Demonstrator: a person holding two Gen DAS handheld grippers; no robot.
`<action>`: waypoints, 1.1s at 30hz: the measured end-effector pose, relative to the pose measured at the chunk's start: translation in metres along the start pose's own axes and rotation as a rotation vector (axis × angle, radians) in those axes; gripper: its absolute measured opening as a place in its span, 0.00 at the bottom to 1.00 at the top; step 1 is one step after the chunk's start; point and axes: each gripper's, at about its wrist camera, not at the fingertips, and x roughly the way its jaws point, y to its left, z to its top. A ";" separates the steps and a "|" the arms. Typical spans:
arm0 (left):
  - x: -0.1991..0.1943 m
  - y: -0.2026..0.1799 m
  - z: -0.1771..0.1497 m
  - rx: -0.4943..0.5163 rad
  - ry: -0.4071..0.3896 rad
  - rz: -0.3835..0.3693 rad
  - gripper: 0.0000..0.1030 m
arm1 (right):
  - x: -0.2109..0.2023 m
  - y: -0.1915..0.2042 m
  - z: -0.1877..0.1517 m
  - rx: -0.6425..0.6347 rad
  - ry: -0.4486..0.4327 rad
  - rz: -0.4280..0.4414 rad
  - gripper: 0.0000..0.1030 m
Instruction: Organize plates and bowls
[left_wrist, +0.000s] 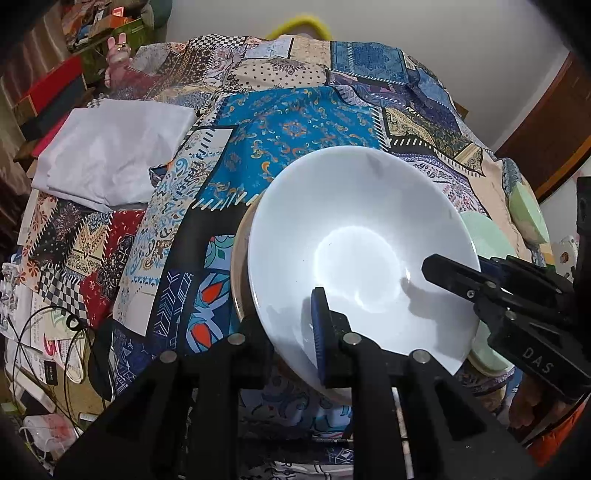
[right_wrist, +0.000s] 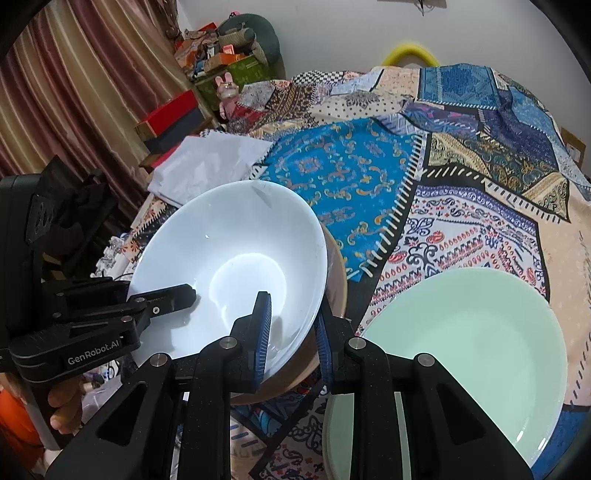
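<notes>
Glossy white ceramic bowl (right_wrist: 229, 266) sat tilted in tan bowl (right_wrist: 332, 273) on patchwork-quilted bed (right_wrist: 461, 206), just beside pale green glazed plate (right_wrist: 465, 354). Left tool (left_wrist: 280, 332) clamped white bowl's near rim; right tool (right_wrist: 293, 332) straddled opposite rim, jaws narrow, contact unclear. Judged: stiff, slick, breakable, moderately heavy; rim is best hold, opposite sides, lift level.

Glossy, smooth ceramic on white bowl (left_wrist: 362, 236), glare across base. Same glazed sheen on pale green plate (right_wrist: 476, 350). Matt printed patchwork cloth (right_wrist: 461, 206), slightly creased. Matt black plastic on right hand-held gripper (right_wrist: 291, 332), ribbed blue rubber pads (right_wrist: 263, 332), bright metal pins.
</notes>
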 end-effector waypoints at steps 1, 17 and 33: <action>0.000 -0.001 0.000 0.004 -0.002 0.004 0.17 | 0.001 0.000 -0.001 0.001 0.005 -0.001 0.20; 0.016 -0.004 0.000 -0.002 0.032 0.002 0.17 | -0.006 -0.004 0.000 -0.025 0.006 -0.032 0.21; 0.022 -0.018 0.016 0.068 0.056 0.074 0.23 | -0.016 -0.016 -0.004 0.002 -0.023 -0.008 0.21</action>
